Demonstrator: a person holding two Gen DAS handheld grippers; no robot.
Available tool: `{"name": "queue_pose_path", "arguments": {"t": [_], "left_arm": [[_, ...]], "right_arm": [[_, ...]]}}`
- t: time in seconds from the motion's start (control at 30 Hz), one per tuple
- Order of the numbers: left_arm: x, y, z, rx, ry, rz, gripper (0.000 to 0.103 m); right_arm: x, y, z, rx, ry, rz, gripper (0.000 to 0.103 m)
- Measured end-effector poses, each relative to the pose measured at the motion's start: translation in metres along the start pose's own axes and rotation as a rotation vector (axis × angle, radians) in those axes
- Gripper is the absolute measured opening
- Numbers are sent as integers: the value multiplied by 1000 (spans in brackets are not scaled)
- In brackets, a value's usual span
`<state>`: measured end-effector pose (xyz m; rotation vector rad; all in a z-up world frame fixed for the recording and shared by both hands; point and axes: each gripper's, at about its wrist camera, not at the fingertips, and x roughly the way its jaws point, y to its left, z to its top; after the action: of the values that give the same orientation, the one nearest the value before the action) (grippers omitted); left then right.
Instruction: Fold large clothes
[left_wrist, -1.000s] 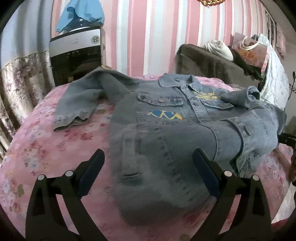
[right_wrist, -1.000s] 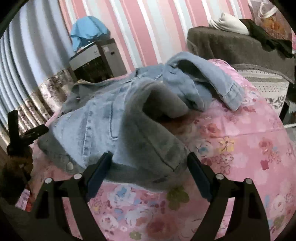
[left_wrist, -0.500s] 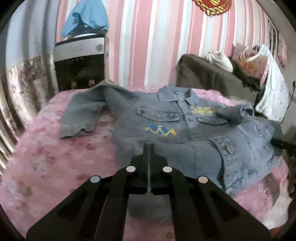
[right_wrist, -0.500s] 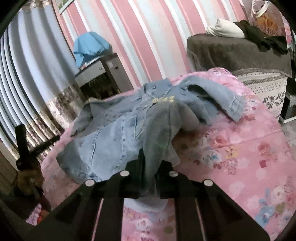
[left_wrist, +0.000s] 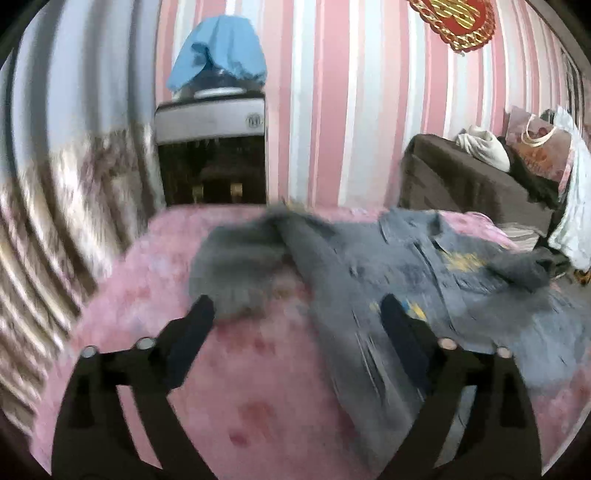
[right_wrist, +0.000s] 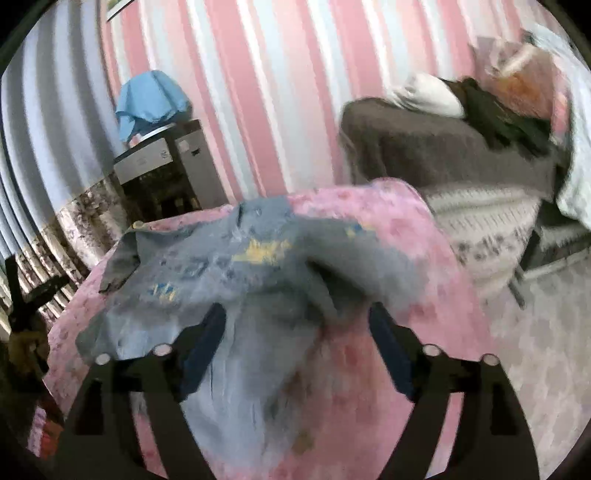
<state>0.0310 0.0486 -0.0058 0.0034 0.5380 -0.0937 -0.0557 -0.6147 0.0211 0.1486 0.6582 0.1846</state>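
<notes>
A grey-blue denim jacket (left_wrist: 424, 280) with yellow embroidery lies front-up on a pink floral table cover (left_wrist: 155, 295). Its left sleeve (left_wrist: 236, 266) stretches toward the cover's left side. My left gripper (left_wrist: 295, 317) is open and empty above the cover, between that sleeve and the jacket's body. In the right wrist view the jacket (right_wrist: 221, 273) lies spread, its right sleeve (right_wrist: 354, 269) bunched near the right edge. My right gripper (right_wrist: 297, 325) is open and empty above the jacket's lower right part. Both views are blurred by motion.
A water dispenser (left_wrist: 210, 155) with a blue cloth (left_wrist: 218, 55) on top stands behind the table by a striped wall. A brown-covered sofa (left_wrist: 461, 184) with bags and clothes is at the right. Patterned curtains (left_wrist: 55, 206) hang at the left.
Both grippers closed on the jacket's lower part half a second ago, then let go and are open now. The left gripper has swung left toward the sleeve; the right has moved right.
</notes>
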Motion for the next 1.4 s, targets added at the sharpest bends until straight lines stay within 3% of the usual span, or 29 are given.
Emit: {"name": "queue_pose_path", "arguments": {"t": [0.13,0.3,0.43,0.5,0.63,0.8,0.83,0.87,0.9,0.93,0.97,1.0,1.03,1.07,1.33,1.37,1.4], "left_arm": [[47,-2,52,17,-41,8,97],[125,-28,104,95,-9,25,97],[185,-56,126,86,29,-39,97],[229,-73,129,65,92,-62,97],[298,-96,127,83,161,-39,97],[366,-108,105,110,319,6,95],[373,-104,100,113,340,4,89],[380,-103,94,116,368,-3,80],[385,-104,87,123,396,-14,72],[387,-104,83,118,391,-42,65],[388,-104,82,115,390,-63,49],[386,-106,83,129,386,-94,39],[384,-109,83,161,368,-68,21],[383,-110,84,186,346,-44,16],[359,-76,129,176,100,174,16],[360,-71,134,171,90,207,16],[362,-67,137,155,94,206,16]], "right_arm": [[60,17,68,-77,40,12,85],[162,31,126,-127,168,46,85],[241,40,142,-74,248,64,85],[283,50,145,-56,275,65,85],[342,57,142,-43,320,1,85],[398,50,132,-24,383,-93,82],[408,50,127,-30,406,-81,76],[411,51,124,-32,406,-60,53],[411,55,123,-51,388,-61,42],[412,57,123,-54,379,-62,41],[413,59,124,-51,373,-66,37],[414,61,126,-56,362,-64,32],[414,62,127,-63,349,-66,30],[413,64,131,-74,328,-73,26],[405,94,185,-206,102,-93,22],[411,96,191,-200,82,-82,28],[415,95,194,-189,90,-83,50]]}}
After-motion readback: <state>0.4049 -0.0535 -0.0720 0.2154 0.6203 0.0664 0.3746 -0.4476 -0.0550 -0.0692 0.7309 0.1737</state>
